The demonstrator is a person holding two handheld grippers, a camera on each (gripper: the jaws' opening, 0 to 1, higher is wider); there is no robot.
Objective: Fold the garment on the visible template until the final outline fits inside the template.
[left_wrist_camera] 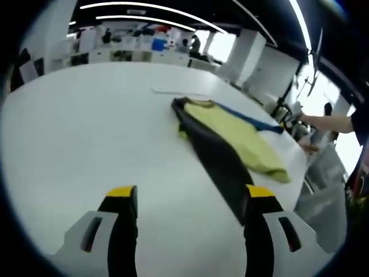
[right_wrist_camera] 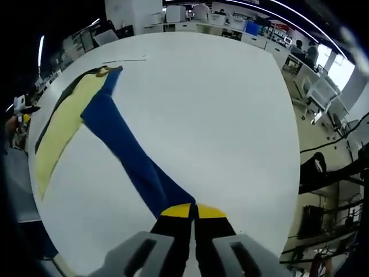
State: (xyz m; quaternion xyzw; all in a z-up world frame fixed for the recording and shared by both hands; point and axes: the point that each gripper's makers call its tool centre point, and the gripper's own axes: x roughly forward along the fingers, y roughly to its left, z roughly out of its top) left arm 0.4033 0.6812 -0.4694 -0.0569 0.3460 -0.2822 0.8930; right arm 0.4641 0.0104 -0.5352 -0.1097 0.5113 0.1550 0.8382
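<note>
Garment [left_wrist_camera: 230,138]: yellow body with one black sleeve and one blue sleeve, lying flat on a large white table [left_wrist_camera: 86,127]. In the left gripper view it sits toward the table's far right part, the black sleeve [left_wrist_camera: 222,173] stretched out along the tabletop toward the camera, its end near the right-hand jaw. The yellow panel lies beside the black strip, and a thin edge of blue shows along its far side.

In the right gripper view the blue sleeve [right_wrist_camera: 130,156] is drawn out long and straight from the yellow body [right_wrist_camera: 63,127] across the table to the jaws.

Right gripper [right_wrist_camera: 193,212]: yellow-tipped jaws pressed together, pinching the end of the blue sleeve.

Left gripper [left_wrist_camera: 190,199]: jaws spread wide, nothing between them, above bare tabletop just beside the black sleeve.

A thin pale flat strip [left_wrist_camera: 179,91] lies on the table beyond the garment; what it is cannot be told. Past the table edge, a person's arm [left_wrist_camera: 331,122] reaches in from the right. Open office with desks behind.
</note>
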